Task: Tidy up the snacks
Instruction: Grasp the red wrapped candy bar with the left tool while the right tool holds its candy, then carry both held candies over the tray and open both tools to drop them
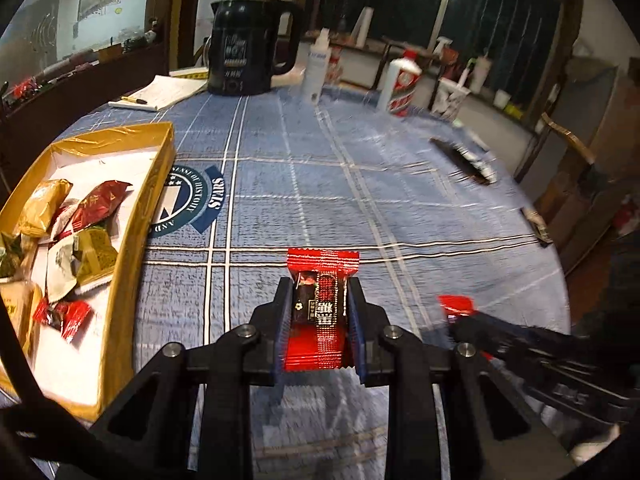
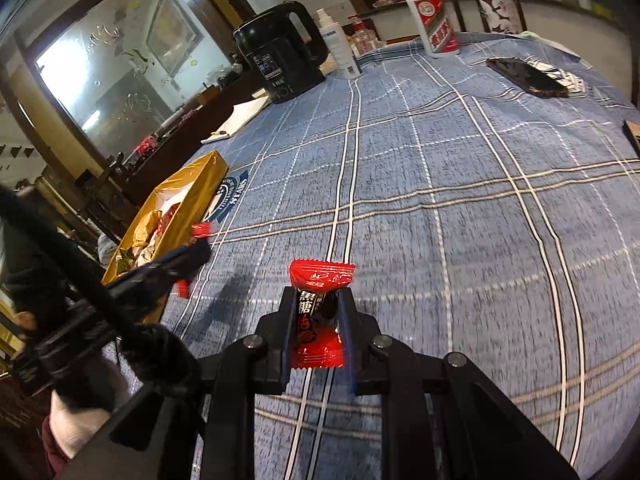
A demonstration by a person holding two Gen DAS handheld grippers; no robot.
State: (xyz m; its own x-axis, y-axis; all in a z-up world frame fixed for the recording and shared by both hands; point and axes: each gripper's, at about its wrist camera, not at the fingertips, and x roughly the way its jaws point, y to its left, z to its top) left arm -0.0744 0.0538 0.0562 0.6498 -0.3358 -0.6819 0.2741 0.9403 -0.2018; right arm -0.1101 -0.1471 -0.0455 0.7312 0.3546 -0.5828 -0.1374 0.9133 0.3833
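Tongs [image 1: 320, 300] beside snack-filled gold box [image 1: 132, 224]

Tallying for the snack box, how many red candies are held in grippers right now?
2: one red candy in the left gripper, another red candy in the right gripper. More may lie in the box.

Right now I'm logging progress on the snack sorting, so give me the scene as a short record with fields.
left gripper: shut on a red and black candy
right gripper: shut on a second red candy
gold box: open, at the left of the table, holds several wrapped snacks
tablecloth: blue plaid
far end of table: black kettle, white spray bottle, white bottle with red label
loose snacks on cloth: none seen
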